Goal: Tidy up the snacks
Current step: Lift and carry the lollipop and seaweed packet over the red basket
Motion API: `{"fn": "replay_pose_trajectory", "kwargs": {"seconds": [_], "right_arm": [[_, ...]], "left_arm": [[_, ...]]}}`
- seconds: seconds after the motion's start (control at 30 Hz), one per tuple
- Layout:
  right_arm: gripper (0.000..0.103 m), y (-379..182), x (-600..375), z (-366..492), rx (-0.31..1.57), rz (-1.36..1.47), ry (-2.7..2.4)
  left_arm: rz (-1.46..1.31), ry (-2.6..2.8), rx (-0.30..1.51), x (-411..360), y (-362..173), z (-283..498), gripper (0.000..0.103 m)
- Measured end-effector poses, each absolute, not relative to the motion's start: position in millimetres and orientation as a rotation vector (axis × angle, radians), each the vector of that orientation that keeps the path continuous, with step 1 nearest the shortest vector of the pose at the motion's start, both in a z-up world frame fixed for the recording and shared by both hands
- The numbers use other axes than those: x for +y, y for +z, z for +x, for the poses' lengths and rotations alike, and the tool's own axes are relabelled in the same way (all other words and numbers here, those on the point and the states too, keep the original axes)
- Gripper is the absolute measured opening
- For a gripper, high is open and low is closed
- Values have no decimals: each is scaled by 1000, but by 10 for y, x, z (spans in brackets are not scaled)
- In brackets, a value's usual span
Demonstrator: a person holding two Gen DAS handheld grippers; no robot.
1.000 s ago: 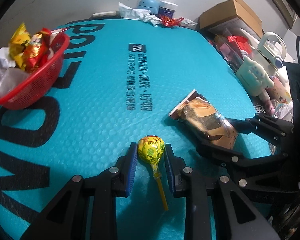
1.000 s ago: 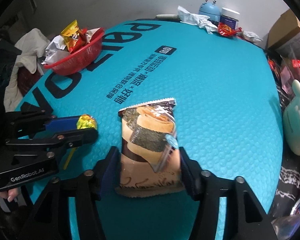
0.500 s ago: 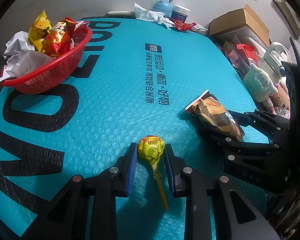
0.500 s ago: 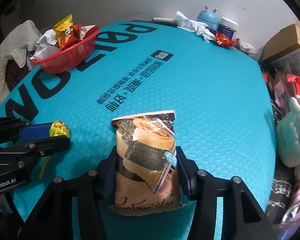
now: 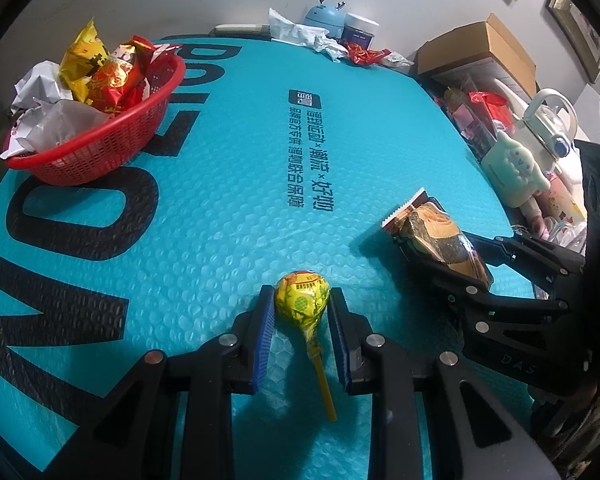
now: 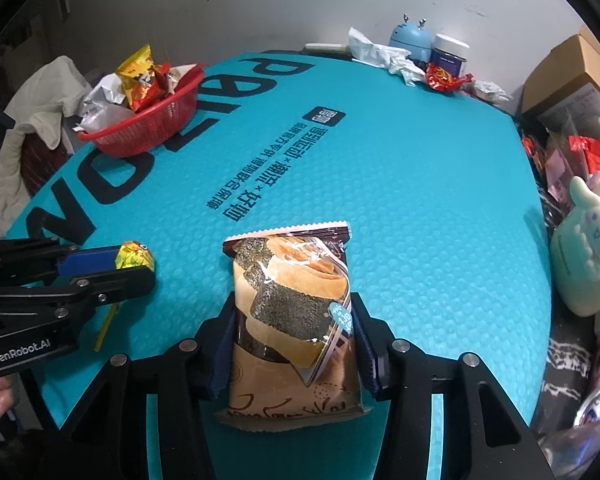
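On the far left of the bench (image 5: 220, 184), which is covered by a teal bubble-textured sheet with large black lettering, we see a red basket (image 5: 100, 148) heaped with yellow and red snack packets and crumpled white wrappers. Moving right, our left gripper (image 5: 302, 304) has its 2 blue-padded fingers (image 5: 265, 332) clamped on the round head of a yellow-wrapped lollipop (image 5: 302, 300) — its yellow stick trails back between the fingers toward the camera, over the sheet. Just to the right of that, our right gripper (image 6: 292, 320) holds a brown snack packet (image 6: 292, 304) printed with seaweed-wrapped rolls; its fingers have just been closing, and both pads now press the packet's sides, with the serrated top edge pointing away from us. From the left wrist view the packet (image 5: 436, 236) looks tilted, its far end nearer the sheet — whether it touches we cannot tell. At the far edge of the bench sit a pale blue gadget with antlers (image 5: 324, 16), a dark jar with a white lid (image 5: 360, 30), crumpled tissue and a red wrapper (image 5: 364, 56). Off the right edge we see a cardboard box (image 5: 480, 52) and a pale green plush toy (image 5: 512, 172).
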State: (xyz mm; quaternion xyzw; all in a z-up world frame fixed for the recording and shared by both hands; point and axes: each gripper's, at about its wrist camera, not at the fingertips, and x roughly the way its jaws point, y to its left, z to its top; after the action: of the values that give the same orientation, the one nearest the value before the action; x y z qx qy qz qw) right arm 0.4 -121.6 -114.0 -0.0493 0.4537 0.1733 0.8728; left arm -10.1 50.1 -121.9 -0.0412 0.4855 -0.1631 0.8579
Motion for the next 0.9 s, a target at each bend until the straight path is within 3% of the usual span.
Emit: {"fn": "replay_pose_trajectory", "kwargs": {"seconds": [0.9], "right_arm": [[50, -279, -1022, -588, 734, -146, 481]], "left_arm": [[-82, -287, 747, 737, -287, -771, 26]]}}
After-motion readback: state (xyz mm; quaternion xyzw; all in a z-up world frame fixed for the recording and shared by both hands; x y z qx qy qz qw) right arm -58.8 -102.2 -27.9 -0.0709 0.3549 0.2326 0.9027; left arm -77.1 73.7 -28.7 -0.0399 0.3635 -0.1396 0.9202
